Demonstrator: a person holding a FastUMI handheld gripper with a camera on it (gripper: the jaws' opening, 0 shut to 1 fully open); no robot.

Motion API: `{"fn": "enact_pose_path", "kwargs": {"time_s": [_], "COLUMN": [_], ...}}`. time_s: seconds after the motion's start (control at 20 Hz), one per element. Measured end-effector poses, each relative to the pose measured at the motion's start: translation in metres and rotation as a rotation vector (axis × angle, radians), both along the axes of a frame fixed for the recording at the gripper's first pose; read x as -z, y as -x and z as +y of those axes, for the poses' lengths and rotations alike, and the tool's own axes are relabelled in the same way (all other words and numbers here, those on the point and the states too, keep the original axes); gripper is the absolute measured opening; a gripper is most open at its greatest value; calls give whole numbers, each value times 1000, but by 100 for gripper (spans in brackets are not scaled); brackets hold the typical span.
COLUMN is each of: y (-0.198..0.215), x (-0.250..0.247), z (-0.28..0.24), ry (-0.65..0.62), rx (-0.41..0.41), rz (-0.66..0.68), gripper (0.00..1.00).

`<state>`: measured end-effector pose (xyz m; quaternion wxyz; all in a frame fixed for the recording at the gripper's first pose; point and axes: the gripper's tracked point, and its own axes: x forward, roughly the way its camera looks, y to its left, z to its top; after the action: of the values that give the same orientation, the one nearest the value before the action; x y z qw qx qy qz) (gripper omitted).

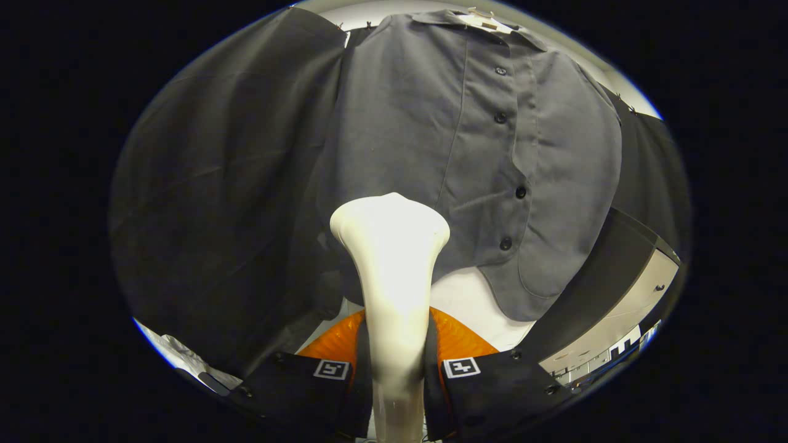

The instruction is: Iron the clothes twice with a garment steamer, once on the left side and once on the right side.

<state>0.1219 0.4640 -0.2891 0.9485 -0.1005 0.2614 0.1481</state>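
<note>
A grey button-up shirt (455, 141) hangs ahead of me, its dark buttons running down the placket to the right of the steamer. My gripper (397, 369) is shut on the white garment steamer (394, 271), both fingers pressing its slim handle. The steamer's wide head flares out beyond the fingertips and sits against or just in front of the lower left part of the shirt; contact cannot be told. The shirt's collar is at the top, near a hanger.
Black cloth (221, 203) hangs to the left of the shirt and a dark panel (591, 295) slants to its right. A white surface (468, 301) shows below the shirt's hem. A pale ceiling or wall area (622, 326) lies at the far right.
</note>
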Motion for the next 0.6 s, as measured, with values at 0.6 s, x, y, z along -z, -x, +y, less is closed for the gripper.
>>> {"fn": "enact_pose_path", "kwargs": {"time_s": [0.6], "y": [62], "x": [-147], "z": [5], "ry": [-175], "rx": [-129], "rz": [-152], "gripper": [41]}}
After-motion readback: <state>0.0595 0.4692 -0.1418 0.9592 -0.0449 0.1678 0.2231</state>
